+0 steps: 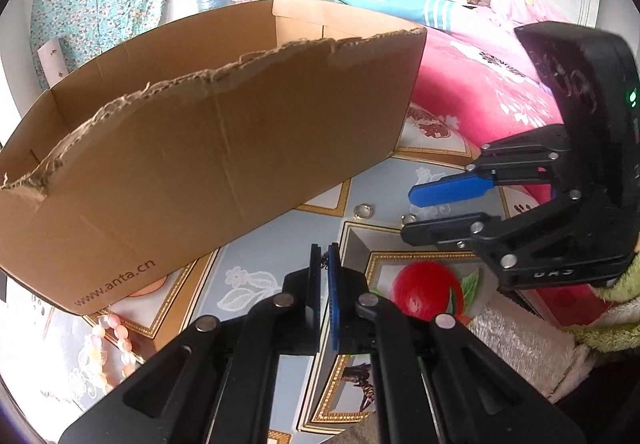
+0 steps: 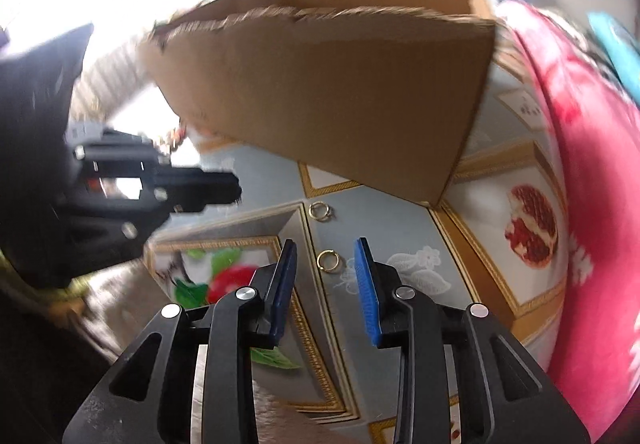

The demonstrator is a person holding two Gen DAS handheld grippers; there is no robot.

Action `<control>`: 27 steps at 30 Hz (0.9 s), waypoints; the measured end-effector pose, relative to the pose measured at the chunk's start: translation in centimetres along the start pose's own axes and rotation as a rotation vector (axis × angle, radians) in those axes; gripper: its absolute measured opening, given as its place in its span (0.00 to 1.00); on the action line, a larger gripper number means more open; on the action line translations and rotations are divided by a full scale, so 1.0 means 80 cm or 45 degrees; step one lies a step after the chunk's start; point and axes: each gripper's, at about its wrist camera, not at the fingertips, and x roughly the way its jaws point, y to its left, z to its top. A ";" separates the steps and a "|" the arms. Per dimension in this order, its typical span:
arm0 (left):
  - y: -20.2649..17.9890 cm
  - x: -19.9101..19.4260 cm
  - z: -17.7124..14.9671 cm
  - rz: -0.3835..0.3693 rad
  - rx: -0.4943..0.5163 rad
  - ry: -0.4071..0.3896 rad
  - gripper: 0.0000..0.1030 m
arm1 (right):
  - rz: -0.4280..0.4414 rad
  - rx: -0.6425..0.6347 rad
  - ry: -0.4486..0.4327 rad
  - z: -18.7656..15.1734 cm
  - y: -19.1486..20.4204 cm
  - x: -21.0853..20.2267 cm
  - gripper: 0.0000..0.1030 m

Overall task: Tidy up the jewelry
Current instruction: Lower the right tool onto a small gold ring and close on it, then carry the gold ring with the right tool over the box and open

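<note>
A: Left tool (image 1: 325, 264) status?
B: Blue pads pressed together. A bit of something dark shows at the tips; can't tell what it is.
A: Right tool (image 2: 326, 268)?
B: Jaws parted, nothing between the pads. One small gold ring (image 2: 327, 260) lies flat on the bench cloth (image 2: 400, 220) in the gap ahead of the tips, not touched.
A: Second ring?
B: Other gold ring (image 2: 319, 210) lies flat further out, just short of the brown cardboard box with the torn rim (image 2: 328, 100). Both hoops face up, so no long axis to call.
A: Anything else?
B: Pink and white bead bracelet (image 1: 110, 348) lies on the cloth beside the box's near left corner, strand running roughly toward the left tool's camera.
</note>
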 end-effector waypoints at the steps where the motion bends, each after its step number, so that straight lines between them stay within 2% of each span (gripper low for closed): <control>1: 0.000 0.000 -0.001 0.002 -0.001 0.000 0.03 | 0.002 -0.016 -0.008 0.000 -0.001 0.000 0.22; 2: 0.001 -0.001 -0.001 0.003 -0.004 -0.001 0.03 | 0.011 -0.027 -0.005 0.001 -0.003 0.001 0.19; 3: 0.001 -0.001 -0.001 0.005 -0.006 -0.002 0.03 | 0.015 -0.034 -0.001 0.000 -0.005 0.002 0.10; 18: 0.007 -0.020 -0.003 0.013 -0.023 -0.030 0.03 | 0.060 0.032 -0.025 -0.002 -0.006 -0.011 0.08; 22: 0.009 -0.043 0.001 -0.013 -0.030 -0.071 0.03 | 0.091 0.057 -0.091 0.005 -0.002 -0.042 0.08; 27: 0.024 -0.099 0.027 -0.104 -0.071 -0.189 0.03 | 0.155 0.078 -0.260 0.038 0.006 -0.099 0.08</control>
